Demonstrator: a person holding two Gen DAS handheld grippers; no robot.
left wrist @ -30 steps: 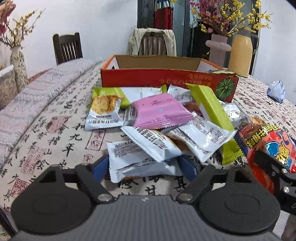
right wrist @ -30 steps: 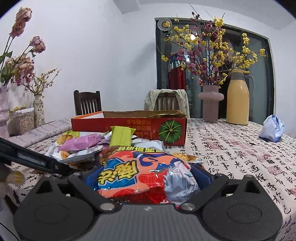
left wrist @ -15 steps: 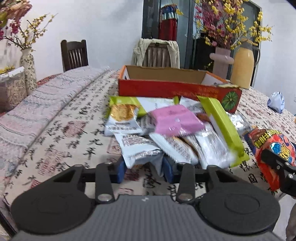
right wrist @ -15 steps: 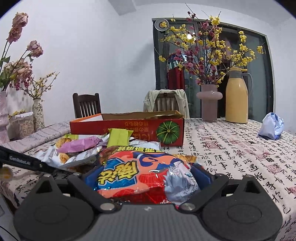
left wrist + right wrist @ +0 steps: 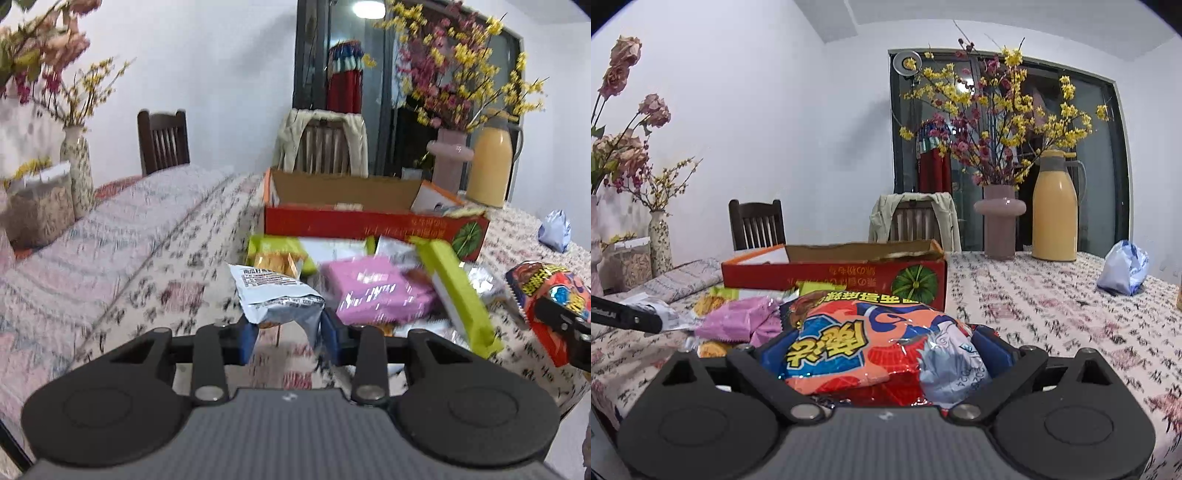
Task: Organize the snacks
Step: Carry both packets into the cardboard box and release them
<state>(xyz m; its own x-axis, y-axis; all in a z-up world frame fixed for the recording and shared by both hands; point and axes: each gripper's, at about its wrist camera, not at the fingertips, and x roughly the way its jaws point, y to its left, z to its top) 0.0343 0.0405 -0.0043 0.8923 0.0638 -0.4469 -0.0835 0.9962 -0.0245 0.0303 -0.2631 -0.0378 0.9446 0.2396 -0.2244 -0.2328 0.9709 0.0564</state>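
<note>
The left tongs [image 5: 284, 332] clench the near edge of a silver snack packet [image 5: 277, 299], lifted off the surface [image 5: 147, 280] so it clears the loose pile. The right tongs [image 5: 886, 354] grip a red-and-orange snack bag [image 5: 857, 347]. Both face the open red box [image 5: 369, 221], likely the destination.

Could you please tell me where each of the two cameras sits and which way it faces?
Left wrist: on the left tool, facing the snack pile and red box; grips a silver packet.
Right wrist: on the right tool, facing the box; grips an orange chip bag.
Shared: box, pink packet, yellow flask.
</note>
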